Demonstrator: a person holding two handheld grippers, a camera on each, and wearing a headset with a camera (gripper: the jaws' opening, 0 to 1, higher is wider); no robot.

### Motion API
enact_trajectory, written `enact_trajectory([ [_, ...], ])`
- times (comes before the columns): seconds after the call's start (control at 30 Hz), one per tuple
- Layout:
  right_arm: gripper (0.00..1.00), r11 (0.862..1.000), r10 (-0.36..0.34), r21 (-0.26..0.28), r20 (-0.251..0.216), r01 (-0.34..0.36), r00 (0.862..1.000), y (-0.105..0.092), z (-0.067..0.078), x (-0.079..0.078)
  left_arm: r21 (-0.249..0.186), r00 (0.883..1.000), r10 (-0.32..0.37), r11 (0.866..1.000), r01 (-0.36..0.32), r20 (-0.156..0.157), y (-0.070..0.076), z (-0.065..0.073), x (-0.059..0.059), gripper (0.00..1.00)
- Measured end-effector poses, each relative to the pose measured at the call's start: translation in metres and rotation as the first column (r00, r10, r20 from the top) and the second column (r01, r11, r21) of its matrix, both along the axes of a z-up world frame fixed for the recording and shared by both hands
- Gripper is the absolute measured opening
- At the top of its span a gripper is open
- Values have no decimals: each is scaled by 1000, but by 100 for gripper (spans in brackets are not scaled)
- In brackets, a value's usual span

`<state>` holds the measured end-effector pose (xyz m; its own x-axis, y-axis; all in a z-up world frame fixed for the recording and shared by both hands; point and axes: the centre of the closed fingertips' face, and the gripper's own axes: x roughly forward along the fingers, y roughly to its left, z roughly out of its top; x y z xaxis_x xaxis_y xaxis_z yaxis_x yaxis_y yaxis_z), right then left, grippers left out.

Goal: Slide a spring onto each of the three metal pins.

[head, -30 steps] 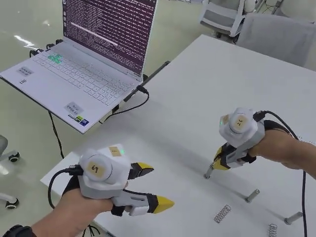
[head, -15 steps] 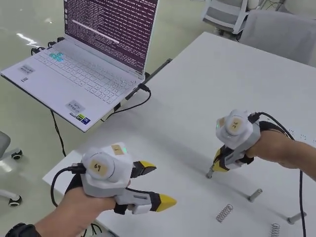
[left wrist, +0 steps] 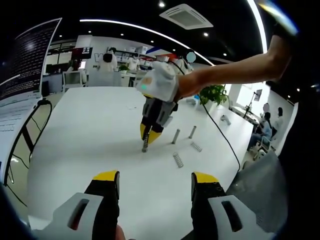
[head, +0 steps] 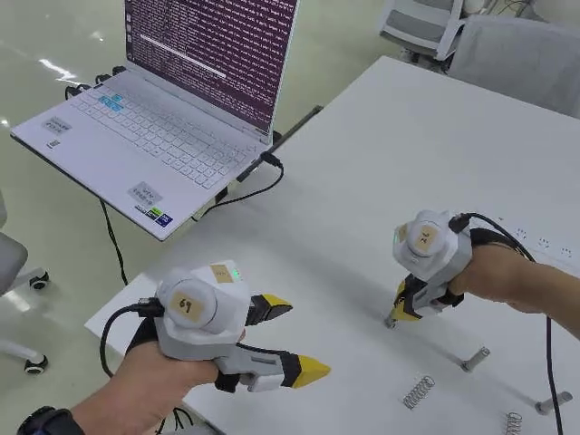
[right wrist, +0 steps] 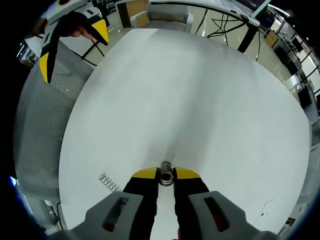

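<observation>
Around my right gripper [head: 399, 314]: bare white tabletop [head: 381, 163] on every side, with its left and far edges well apart from my jaws.
Right grip: clenched on a small coiled steel spring [right wrist: 166, 176], one yellow tip on each side of it, tips pointing down close over the table.
Pins: one short grey metal pin [head: 474, 359] stands near on my right, and a second grey pin [head: 555, 402] stands farther right.
Loose springs: one spare coil [head: 418, 391] lies near the first pin, and another coil [head: 514, 423] lies farther right.
Left gripper [head: 297, 337]: released, jaws wide apart with nothing between them, over the table's near left corner.
Writing: "69" is handwritten on my left gripper's tan sticker [head: 188, 308]. I cannot read the right gripper's sticker.
Beyond the left edge: an open silver laptop [head: 181, 118], its screen text too small to read.
</observation>
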<state>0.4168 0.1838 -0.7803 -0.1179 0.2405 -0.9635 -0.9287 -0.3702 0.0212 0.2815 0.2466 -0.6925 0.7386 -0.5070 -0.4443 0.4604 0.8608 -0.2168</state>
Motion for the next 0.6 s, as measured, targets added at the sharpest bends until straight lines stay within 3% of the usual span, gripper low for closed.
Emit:
enact_trajectory([
  [0.6,12,1000,-2,-19,-5,2,1000,-1,-6,0,-2,1000,1,1000,-1,-7,0,-1,1,53],
])
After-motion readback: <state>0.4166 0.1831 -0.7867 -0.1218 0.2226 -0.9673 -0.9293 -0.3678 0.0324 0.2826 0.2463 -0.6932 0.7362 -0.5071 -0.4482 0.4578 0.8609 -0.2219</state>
